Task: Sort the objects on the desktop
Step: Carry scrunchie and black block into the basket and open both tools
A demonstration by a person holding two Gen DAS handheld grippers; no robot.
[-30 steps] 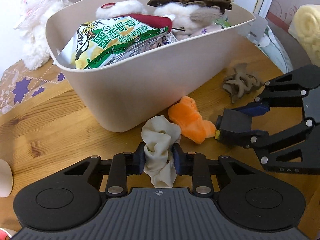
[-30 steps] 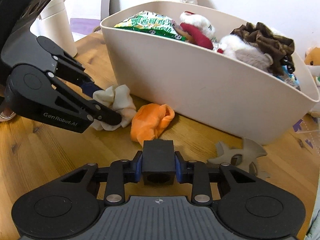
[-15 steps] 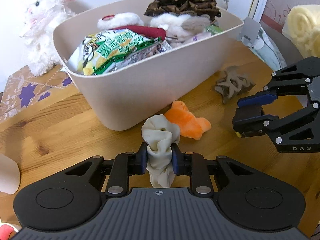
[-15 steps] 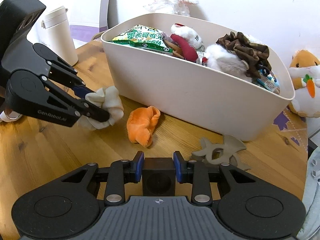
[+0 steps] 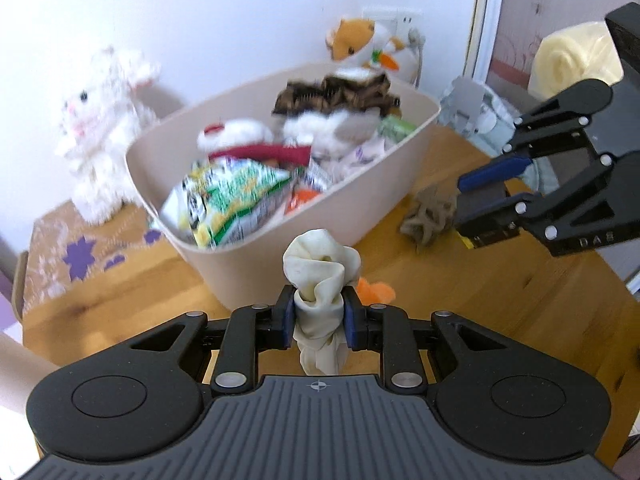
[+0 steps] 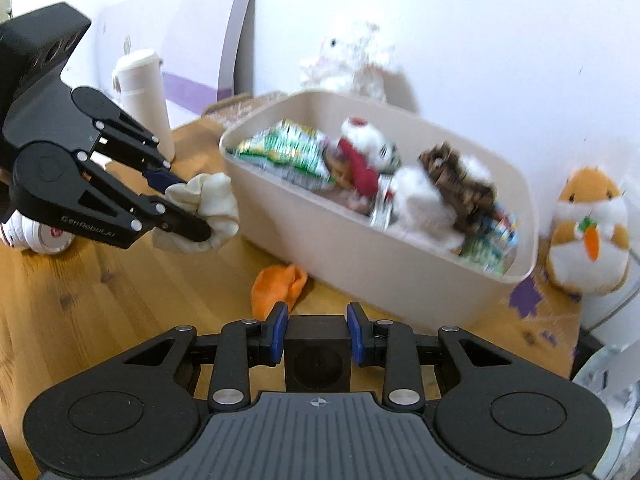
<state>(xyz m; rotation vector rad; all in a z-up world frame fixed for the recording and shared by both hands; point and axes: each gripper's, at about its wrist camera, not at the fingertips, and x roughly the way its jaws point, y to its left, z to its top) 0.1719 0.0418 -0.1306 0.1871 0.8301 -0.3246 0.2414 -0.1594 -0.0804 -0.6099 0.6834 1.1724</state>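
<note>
My left gripper (image 5: 318, 318) is shut on a cream cloth scrunchie (image 5: 320, 276), lifted above the wooden table in front of the beige bin (image 5: 280, 240). From the right wrist view that scrunchie (image 6: 208, 204) hangs in the left gripper (image 6: 178, 204) near the bin's left end. My right gripper (image 6: 316, 334) is shut on a small black cube (image 6: 316, 354), also raised off the table; it appears in the left wrist view as the right gripper (image 5: 486, 208) with the black cube (image 5: 486, 216). An orange scrunchie (image 6: 278, 288) lies on the table by the bin wall. A brown scrunchie (image 5: 430, 220) lies further right.
The bin (image 6: 400, 264) holds a green snack bag (image 5: 232, 196), plush toys and a dark brown scrunchie (image 5: 340, 92). A white plush rabbit (image 5: 100, 128) and an orange hamster plush (image 6: 588, 236) stand beside it. A white tumbler (image 6: 144, 100) and white headphones (image 6: 40, 236) sit left.
Both grippers have risen with their loads, so the bin and table look farther below. The cream scrunchie has left the table; the orange one stays where it lay.
</note>
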